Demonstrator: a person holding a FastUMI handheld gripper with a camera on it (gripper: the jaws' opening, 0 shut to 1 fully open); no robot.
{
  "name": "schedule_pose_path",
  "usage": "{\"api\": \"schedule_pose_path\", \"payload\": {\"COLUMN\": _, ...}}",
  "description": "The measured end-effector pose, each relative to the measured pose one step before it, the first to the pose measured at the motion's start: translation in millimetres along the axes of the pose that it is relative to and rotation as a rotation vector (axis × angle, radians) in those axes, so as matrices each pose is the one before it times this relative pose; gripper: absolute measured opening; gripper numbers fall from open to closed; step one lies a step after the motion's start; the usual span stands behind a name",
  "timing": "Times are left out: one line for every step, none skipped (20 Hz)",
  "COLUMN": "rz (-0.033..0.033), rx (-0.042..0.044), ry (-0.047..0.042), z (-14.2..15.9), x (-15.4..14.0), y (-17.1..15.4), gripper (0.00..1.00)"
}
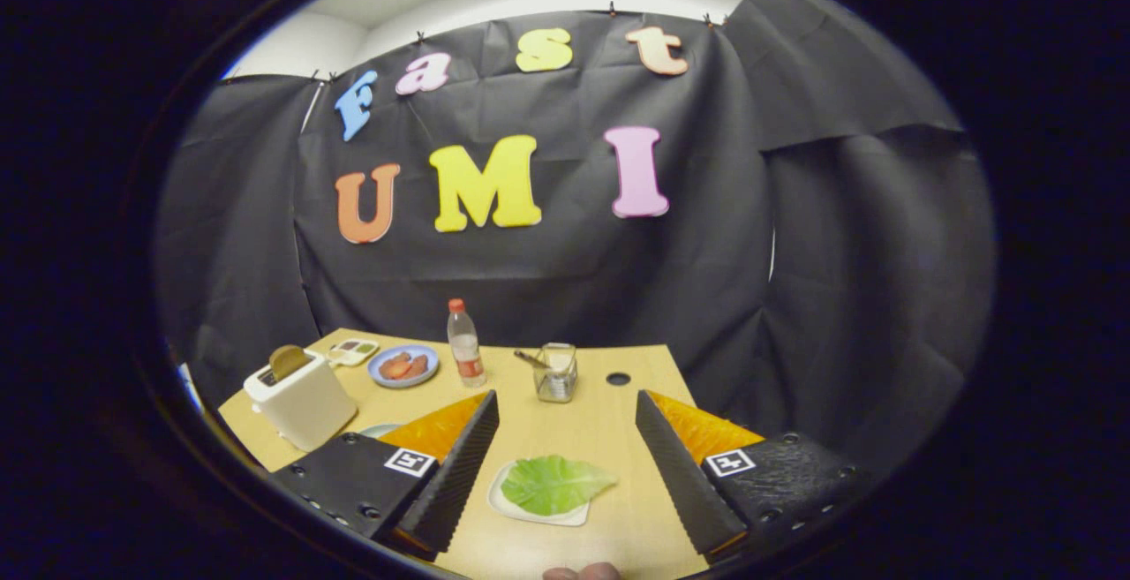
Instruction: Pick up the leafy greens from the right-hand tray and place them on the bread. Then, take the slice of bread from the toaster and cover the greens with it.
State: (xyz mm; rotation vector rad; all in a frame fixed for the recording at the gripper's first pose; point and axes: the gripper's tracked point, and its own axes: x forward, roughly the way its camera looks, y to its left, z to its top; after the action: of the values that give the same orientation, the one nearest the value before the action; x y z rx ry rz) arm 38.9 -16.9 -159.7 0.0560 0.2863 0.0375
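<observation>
Green leaf (pixel 554 483) on tray (pixel 530 512), lower centre: light, limp, tears easily; pinch its raised edge. Gripper (pixel 565 461) spread wide, empty.

no legible text on the table things, bottle (pixel 464 343) label too small to read, square black-and-white code markers on the gripper (pixel 567 439) fingers, no words on them
</observation>
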Motion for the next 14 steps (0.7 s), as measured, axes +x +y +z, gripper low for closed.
{"api": "schedule_pose_path", "payload": {"rz": 0.00372, "rx": 0.00347, "ry": 0.02851, "z": -15.30, "x": 10.30, "y": -3.37, "gripper": 0.95}}
{"api": "schedule_pose_path", "payload": {"rz": -0.00070, "rx": 0.00043, "ry": 0.02864, "z": -17.94, "x": 12.77, "y": -5.61, "gripper": 0.95}}
{"api": "schedule_pose_path", "payload": {"rz": -0.00449, "rx": 0.00710, "ry": 0.03041, "z": -17.25, "x": 13.05, "y": -5.68, "gripper": 0.95}}
{"api": "schedule_pose_path", "payload": {"rz": -0.00787, "rx": 0.00527, "ry": 0.02920, "z": -17.44, "x": 15.43, "y": -7.46, "gripper": 0.95}}
{"api": "schedule_pose_path", "payload": {"rz": -0.01431, "rx": -0.00441, "ry": 0.03701, "z": -15.66, "x": 16.20, "y": -7.80, "gripper": 0.95}}
{"api": "schedule_pose_path", "payload": {"rz": -0.00287, "rx": -0.01076, "ry": 0.03338, "z": -16.19, "x": 19.82, "y": -5.01, "gripper": 0.95}}
{"api": "schedule_pose_path", "payload": {"rz": -0.00161, "rx": -0.00965, "ry": 0.02828, "z": -12.20, "x": 17.25, "y": -3.99, "gripper": 0.95}}
{"api": "schedule_pose_path", "payload": {"rz": 0.00276, "rx": -0.00462, "ry": 0.02813, "z": -9.85, "x": 13.26, "y": -0.26, "gripper": 0.96}}
{"api": "schedule_pose_path", "payload": {"rz": 0.00476, "rx": -0.00126, "ry": 0.02647, "z": -8.34, "x": 11.93, "y": -1.15, "gripper": 0.96}}
{"api": "schedule_pose_path", "payload": {"rz": 0.00777, "rx": -0.00030, "ry": 0.01437, "z": -6.17, "x": 10.42, "y": -0.09, "gripper": 0.96}}
{"api": "schedule_pose_path", "payload": {"rz": 0.00643, "rx": -0.00516, "ry": 0.00586, "z": -2.23, "x": 7.80, "y": -1.57, "gripper": 0.96}}
{"api": "schedule_pose_path", "payload": {"rz": 0.00441, "rx": -0.00220, "ry": 0.00568, "z": -4.71, "x": 4.61, "y": -1.46, "gripper": 0.96}}
{"api": "schedule_pose_path", "payload": {"rz": 0.00644, "rx": 0.00581, "ry": 0.01033, "z": -3.64, "x": 4.92, "y": 0.19, "gripper": 0.96}}
{"api": "schedule_pose_path", "payload": {"rz": 0.00053, "rx": -0.00248, "ry": 0.01319, "z": -4.99, "x": 4.97, "y": 0.18, "gripper": 0.96}}
